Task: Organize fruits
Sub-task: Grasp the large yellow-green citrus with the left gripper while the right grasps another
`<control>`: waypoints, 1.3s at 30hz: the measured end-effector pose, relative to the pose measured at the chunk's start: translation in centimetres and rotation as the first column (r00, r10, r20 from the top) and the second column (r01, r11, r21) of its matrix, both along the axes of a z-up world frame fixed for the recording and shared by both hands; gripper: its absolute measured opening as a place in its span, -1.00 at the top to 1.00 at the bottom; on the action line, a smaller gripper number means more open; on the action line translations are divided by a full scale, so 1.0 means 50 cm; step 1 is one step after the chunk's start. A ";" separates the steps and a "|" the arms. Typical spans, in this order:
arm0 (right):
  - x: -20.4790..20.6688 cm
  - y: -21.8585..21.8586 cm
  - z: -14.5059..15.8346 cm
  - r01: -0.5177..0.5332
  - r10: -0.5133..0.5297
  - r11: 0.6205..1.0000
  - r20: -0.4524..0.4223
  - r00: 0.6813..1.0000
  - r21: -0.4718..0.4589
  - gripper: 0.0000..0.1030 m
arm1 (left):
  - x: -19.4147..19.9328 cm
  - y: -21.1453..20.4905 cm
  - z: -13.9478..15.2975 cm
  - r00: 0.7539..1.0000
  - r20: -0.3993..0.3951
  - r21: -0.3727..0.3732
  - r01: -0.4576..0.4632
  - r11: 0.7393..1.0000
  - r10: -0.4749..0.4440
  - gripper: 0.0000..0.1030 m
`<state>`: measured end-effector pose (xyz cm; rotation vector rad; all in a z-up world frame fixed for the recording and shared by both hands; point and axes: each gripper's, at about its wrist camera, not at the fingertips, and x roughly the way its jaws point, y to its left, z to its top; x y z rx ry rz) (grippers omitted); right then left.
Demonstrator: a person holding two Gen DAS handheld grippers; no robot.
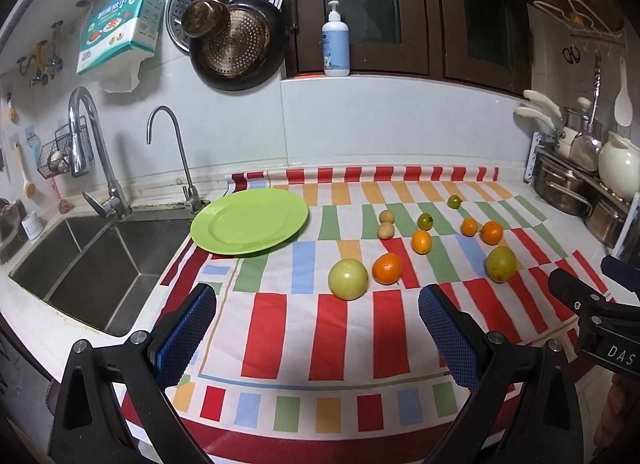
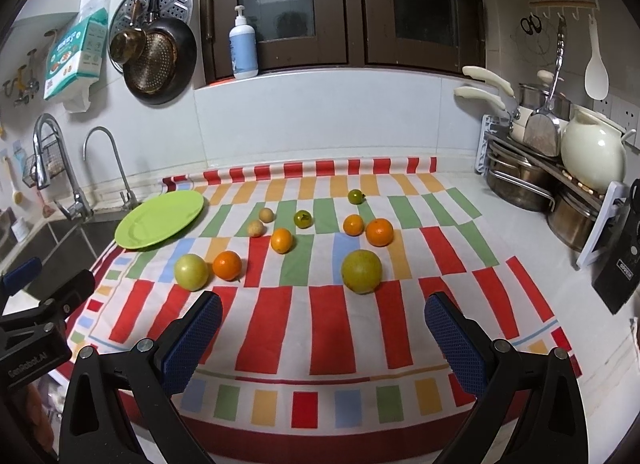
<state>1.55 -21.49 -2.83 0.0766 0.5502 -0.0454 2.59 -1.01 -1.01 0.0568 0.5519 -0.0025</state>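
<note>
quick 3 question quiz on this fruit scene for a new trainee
1. True or false: the green plate already holds fruit.
2. How many fruits lie on the striped cloth?
3. Which is nearest the left gripper? A) pale green fruit B) small dark green fruit C) tan round fruit

Key: 1. False, the plate is bare. 2. Ten. 3. A. Both the left gripper and the right gripper are open and hold nothing.
</note>
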 end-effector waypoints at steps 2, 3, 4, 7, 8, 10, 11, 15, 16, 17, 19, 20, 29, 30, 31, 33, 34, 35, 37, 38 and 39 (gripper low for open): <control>0.011 0.000 -0.007 0.012 -0.012 1.000 -0.008 1.000 -0.009 -0.99 | 0.012 0.000 -0.007 1.000 -0.008 0.011 0.000 1.000 0.000 -1.00; 0.018 -0.002 -0.011 0.020 -0.020 1.000 -0.011 1.000 -0.009 -0.99 | 0.019 0.000 -0.010 1.000 -0.012 0.018 0.002 1.000 -0.001 -1.00; 0.025 -0.001 -0.013 0.028 -0.028 1.000 -0.017 0.999 -0.010 -0.99 | 0.027 -0.001 -0.012 1.000 -0.014 0.025 0.005 1.000 -0.004 -1.00; 0.050 -0.008 -0.024 0.050 -0.050 0.999 -0.036 0.998 0.001 -0.99 | 0.051 -0.005 -0.023 1.000 -0.025 0.046 0.021 0.999 -0.019 -0.87; 0.060 -0.011 -0.029 0.057 -0.057 0.998 -0.046 0.997 0.003 -0.99 | 0.058 -0.005 -0.026 0.999 -0.028 0.048 0.024 0.999 -0.023 -0.85; 0.080 -0.017 -0.037 0.065 -0.064 0.998 -0.067 0.996 0.012 -0.99 | 0.077 -0.006 -0.034 0.999 -0.040 0.050 0.035 0.998 -0.033 -0.80; 0.088 -0.019 -0.041 0.070 -0.069 0.997 -0.075 0.995 0.015 -0.99 | 0.087 -0.007 -0.039 0.998 -0.047 0.049 0.043 0.998 -0.041 -0.76; 0.123 -0.019 -0.058 0.087 -0.086 0.996 -0.103 0.991 0.007 -0.99 | 0.131 -0.011 -0.065 0.994 -0.089 0.051 0.065 0.997 -0.060 -0.69; 0.131 -0.019 -0.063 0.092 -0.091 0.996 -0.110 0.990 0.005 -0.99 | 0.140 -0.012 -0.073 0.993 -0.102 0.052 0.068 0.996 -0.063 -0.67; 0.141 -0.020 -0.069 0.096 -0.095 0.995 -0.122 0.988 0.005 -0.99 | 0.148 -0.014 -0.079 0.992 -0.112 0.053 0.071 0.996 -0.065 -0.67; 0.158 -0.022 -0.078 0.100 -0.099 0.995 -0.138 0.985 0.005 -0.99 | 0.168 -0.015 -0.092 0.989 -0.132 0.057 0.076 0.995 -0.068 -0.67; 0.168 -0.023 -0.084 0.103 -0.102 0.995 -0.147 0.984 0.001 -0.98 | 0.177 -0.016 -0.099 0.987 -0.142 0.059 0.079 0.995 -0.070 -0.67; 0.247 -0.038 -0.127 0.134 -0.133 0.991 -0.222 0.966 -0.011 -0.91 | 0.259 -0.028 -0.154 0.963 -0.251 0.057 0.114 0.992 -0.096 -0.55; 0.256 -0.040 -0.133 0.136 -0.135 0.991 -0.233 0.963 -0.010 -0.91 | 0.267 -0.030 -0.158 0.960 -0.261 0.055 0.119 0.991 -0.101 -0.52; 0.264 -0.042 -0.137 0.139 -0.137 0.990 -0.241 0.961 -0.010 -0.90 | 0.273 -0.031 -0.162 0.957 -0.269 0.054 0.123 0.991 -0.104 -0.51; 0.274 -0.046 -0.144 0.145 -0.144 0.989 -0.249 0.958 -0.012 -0.82 | 0.285 -0.035 -0.171 0.951 -0.287 0.052 0.132 0.990 -0.111 -0.47; 0.279 -0.048 -0.147 0.149 -0.147 0.989 -0.256 0.956 -0.013 -0.81 | 0.290 -0.035 -0.175 0.949 -0.294 0.051 0.135 0.990 -0.115 -0.46; 0.284 -0.049 -0.152 0.152 -0.150 0.988 -0.265 0.953 -0.013 -0.79 | 0.295 -0.037 -0.179 0.946 -0.302 0.051 0.138 0.989 -0.117 -0.44; 0.292 -0.053 -0.160 0.156 -0.153 0.988 -0.281 0.947 -0.010 -0.76 | 0.302 -0.039 -0.186 0.941 -0.315 0.050 0.144 0.988 -0.121 -0.36; 0.295 -0.054 -0.164 0.157 -0.153 0.987 -0.287 0.945 -0.009 -0.71 | 0.305 -0.040 -0.189 0.939 -0.320 0.049 0.147 0.988 -0.124 -0.33; 0.298 -0.055 -0.167 0.156 -0.151 0.988 -0.292 0.944 -0.009 -0.67 | 0.308 -0.042 -0.191 0.937 -0.324 0.045 0.152 0.987 -0.129 -0.31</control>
